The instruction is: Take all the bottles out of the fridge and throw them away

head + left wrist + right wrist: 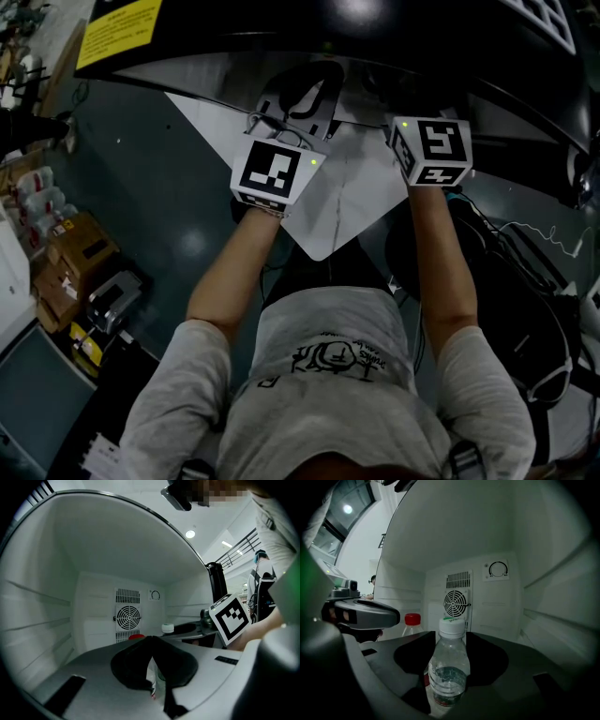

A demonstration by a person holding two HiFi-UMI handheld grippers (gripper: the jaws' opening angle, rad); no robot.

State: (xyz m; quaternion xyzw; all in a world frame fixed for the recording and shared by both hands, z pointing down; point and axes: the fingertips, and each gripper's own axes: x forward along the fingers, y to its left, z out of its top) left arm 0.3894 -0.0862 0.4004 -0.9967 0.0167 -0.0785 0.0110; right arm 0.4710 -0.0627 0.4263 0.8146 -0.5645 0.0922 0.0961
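Two bottles inside fridge (543, 573). Right gripper (449, 641) clamped on white-cap bottle (448, 667), mid-fridge, both side walls well clear. Left gripper (150, 638) closed on nothing (tips meet), red-cap bottle (411, 622) just beyond it, near the back-wall fan (456, 603).

Clear plastic bottle with a white cap (447, 667): glossy, see-through, ribbed low down; the cap is matt. Clear plastic bottle with a red cap (412, 622): cap smooth.

White fridge interior (497, 611): smooth moulded plastic with a satin sheen (side walls ridged).

Right tool (449, 638) and left tool (150, 638): grey hard plastic, matt. Black pads (487, 660): dull.

Grey cloth shirt (328, 403): soft knit.

Dark teal floor (178, 187): smooth, faintly glossy.
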